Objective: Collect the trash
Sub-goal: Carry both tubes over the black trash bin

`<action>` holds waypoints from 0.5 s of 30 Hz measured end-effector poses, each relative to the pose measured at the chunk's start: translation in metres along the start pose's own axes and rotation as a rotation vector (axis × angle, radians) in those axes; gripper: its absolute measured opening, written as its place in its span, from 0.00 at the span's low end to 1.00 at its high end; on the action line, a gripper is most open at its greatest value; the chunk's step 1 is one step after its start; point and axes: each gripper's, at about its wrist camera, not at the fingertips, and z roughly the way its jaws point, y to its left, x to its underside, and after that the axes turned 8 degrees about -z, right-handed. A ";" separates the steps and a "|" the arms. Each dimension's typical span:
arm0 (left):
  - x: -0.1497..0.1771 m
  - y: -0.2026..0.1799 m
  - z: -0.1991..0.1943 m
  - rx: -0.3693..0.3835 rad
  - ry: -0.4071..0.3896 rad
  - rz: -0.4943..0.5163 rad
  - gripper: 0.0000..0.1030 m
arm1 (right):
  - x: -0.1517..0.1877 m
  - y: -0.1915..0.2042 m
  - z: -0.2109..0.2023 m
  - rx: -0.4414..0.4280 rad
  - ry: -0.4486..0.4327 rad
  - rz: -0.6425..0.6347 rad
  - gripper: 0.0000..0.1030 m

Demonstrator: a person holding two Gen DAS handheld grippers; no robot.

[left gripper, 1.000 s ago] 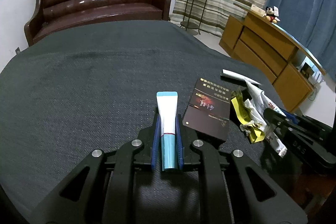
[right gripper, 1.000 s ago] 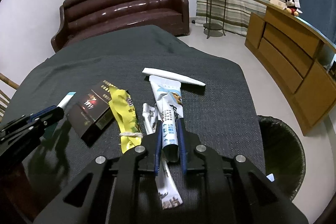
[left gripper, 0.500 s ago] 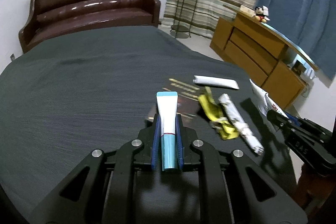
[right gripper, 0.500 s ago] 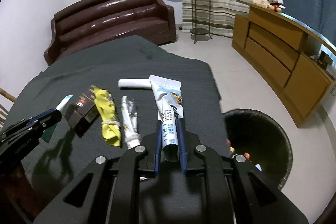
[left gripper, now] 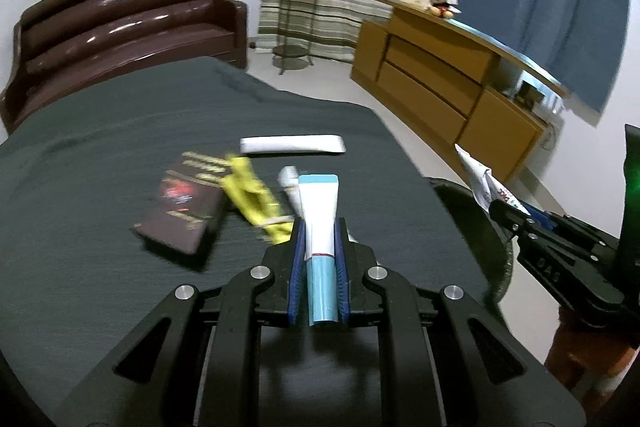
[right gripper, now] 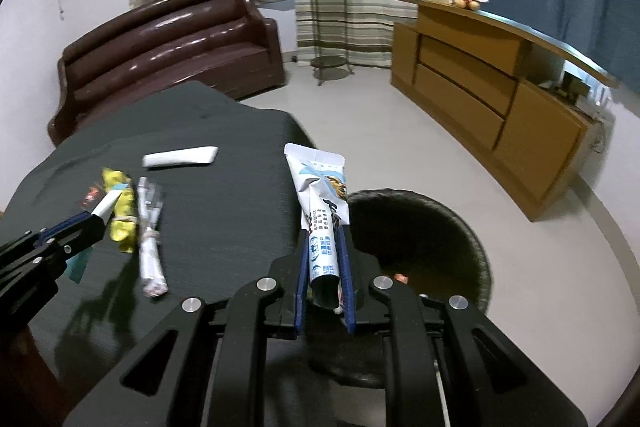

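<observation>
My left gripper (left gripper: 319,227) is shut on a white and blue tube (left gripper: 319,219), held above the dark tablecloth (left gripper: 100,167). My right gripper (right gripper: 324,239) is shut on a white and blue snack wrapper (right gripper: 320,187), held past the table's right edge, over the rim of the black trash bin (right gripper: 432,227). On the table lie a dark box (left gripper: 184,203), a yellow wrapper (left gripper: 252,195), a crumpled silver wrapper (right gripper: 149,227) and a white tube (left gripper: 292,145). The right gripper with its wrapper shows at the right of the left wrist view (left gripper: 516,215).
The trash bin stands on the floor beside the table's right edge (left gripper: 480,219). A wooden sideboard (right gripper: 500,87) runs along the right wall. A brown leather sofa (right gripper: 168,47) stands behind the table, a plant stand (right gripper: 320,7) beside it.
Both grippers have swung to the right with their loads. The right gripper has moved off the table edge over the bin. The left gripper has moved closer to the other trash.
</observation>
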 end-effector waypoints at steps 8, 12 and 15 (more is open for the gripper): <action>0.000 -0.046 0.016 0.038 0.004 0.068 0.14 | 0.012 -0.032 0.001 0.043 0.006 0.046 0.15; 0.000 -0.068 0.025 0.052 0.007 0.101 0.14 | 0.015 -0.042 0.004 0.048 0.009 0.073 0.15; 0.001 -0.085 0.031 0.061 0.008 0.126 0.14 | 0.016 -0.049 0.006 0.053 0.008 0.080 0.15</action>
